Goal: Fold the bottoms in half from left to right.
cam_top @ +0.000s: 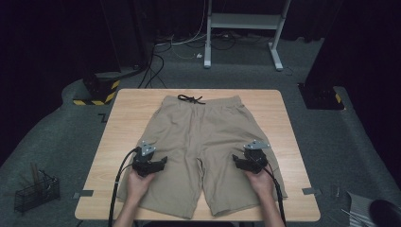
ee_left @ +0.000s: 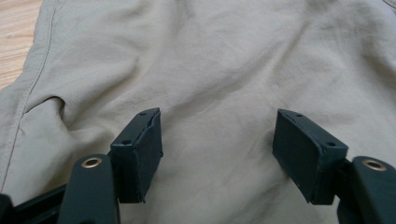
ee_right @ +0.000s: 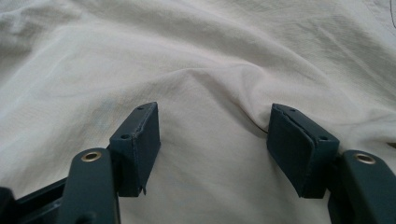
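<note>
The beige shorts point(cam_top: 201, 142) lie flat on the table point(cam_top: 123, 109), 1 leg under each gripper. The left gripper point(cam_top: 150, 163) and right gripper point(cam_top: 248, 161) hover with jaws spread, cloth between them but unpinched. Likely the step is reaching to grasp; next, lower and close on fabric.

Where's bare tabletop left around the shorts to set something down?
Bare table runs in a strip left of the shorts, a matching strip on the right, and a narrow band past the waistband at the far edge. The middle and near edge are crowded: cloth, plus the left gripper and right gripper over the legs.
</note>
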The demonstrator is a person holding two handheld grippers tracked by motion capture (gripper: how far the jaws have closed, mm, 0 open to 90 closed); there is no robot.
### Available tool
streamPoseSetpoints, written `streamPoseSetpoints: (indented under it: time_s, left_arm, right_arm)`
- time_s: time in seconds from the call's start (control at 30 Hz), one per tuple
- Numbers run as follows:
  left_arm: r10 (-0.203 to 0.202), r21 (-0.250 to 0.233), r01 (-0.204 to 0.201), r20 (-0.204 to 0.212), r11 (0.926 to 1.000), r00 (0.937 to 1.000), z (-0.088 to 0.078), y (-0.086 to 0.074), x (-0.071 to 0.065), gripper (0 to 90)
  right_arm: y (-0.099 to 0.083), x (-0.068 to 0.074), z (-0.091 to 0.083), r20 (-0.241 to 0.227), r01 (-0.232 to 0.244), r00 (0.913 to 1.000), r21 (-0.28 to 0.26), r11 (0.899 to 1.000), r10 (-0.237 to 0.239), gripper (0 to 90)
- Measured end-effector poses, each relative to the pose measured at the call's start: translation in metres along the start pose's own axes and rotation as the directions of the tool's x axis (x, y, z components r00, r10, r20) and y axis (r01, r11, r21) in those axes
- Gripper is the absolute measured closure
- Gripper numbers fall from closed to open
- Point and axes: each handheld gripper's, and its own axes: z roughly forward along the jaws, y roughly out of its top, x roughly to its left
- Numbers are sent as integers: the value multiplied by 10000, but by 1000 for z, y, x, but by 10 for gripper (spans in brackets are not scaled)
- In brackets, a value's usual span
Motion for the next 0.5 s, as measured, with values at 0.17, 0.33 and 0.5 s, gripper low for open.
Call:
streamPoseSetpoints:
  time_s: [0.17, 0.33, 0.5]
  left_arm:
    - [-1, -3, 1, -3, 10000, 10000, 0, 0, 0, 328]
    - [-8, 0, 8, -9, 10000, 10000, 0, 0, 0, 327]
    - [-24, -3, 24, -3, 10000, 10000, 0, 0, 0, 327]
  right_arm:
    - [0, 0, 0, 9, -4, 10000, 7, 10000, 4, 346]
    - [0, 1, 0, 42, -38, 10000, 9, 10000, 38, 346]
    - [-1, 1, -1, 113, -91, 9999, -5, 10000, 91, 346]
